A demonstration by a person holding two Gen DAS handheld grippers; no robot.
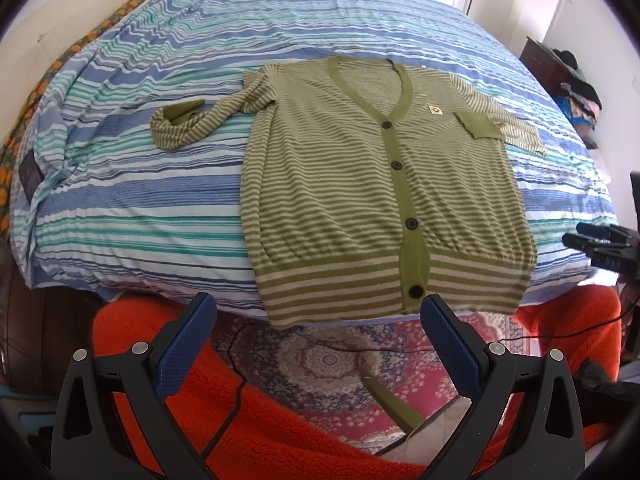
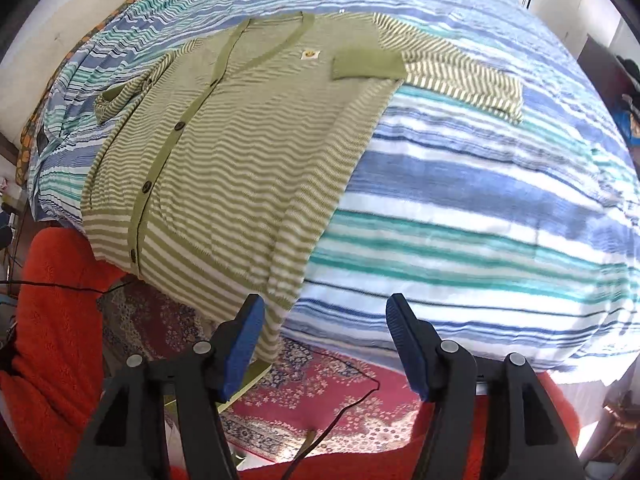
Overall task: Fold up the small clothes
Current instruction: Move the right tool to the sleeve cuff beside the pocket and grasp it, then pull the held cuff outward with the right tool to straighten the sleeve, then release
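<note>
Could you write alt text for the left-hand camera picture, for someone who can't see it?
A green striped cardigan lies buttoned and face up on a blue striped bedspread, its hem hanging over the near edge. The left gripper hangs open and empty in front of it; one sleeve stretches out sideways.

I can't read a single word or number from either wrist camera. The only sign I can find is a small square badge (image 1: 435,109) sewn on the chest of the striped cardigan (image 1: 360,184), just above its plain green cuff; it carries a round yellow mark, too small for me to make out. A dark tag (image 1: 29,172) sits at the bedspread's (image 1: 140,200) left edge, and any print on it is illegible.
</note>
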